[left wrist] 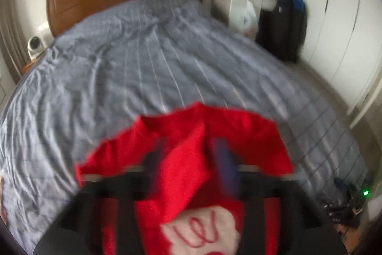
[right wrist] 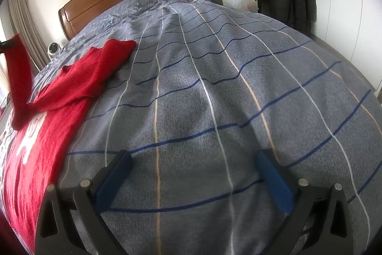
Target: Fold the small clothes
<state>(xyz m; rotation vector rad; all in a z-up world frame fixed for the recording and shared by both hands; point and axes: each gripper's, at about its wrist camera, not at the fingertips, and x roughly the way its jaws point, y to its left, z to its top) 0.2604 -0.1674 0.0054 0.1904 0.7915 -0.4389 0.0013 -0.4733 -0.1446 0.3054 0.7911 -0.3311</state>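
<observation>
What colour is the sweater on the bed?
Red, with a white patch on its front. The sweater shows best in the right wrist view.

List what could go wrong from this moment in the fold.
1. The left hand-held gripper pinches only a bunched fold of the red sweater, and the view is motion-blurred; the cloth could slip out.
2. The right hand-held gripper is open over bare duvet, so nothing pins the sweater's flat part; it may drag.
3. The far sleeve lies rumpled, so the fold may end uneven.
</observation>
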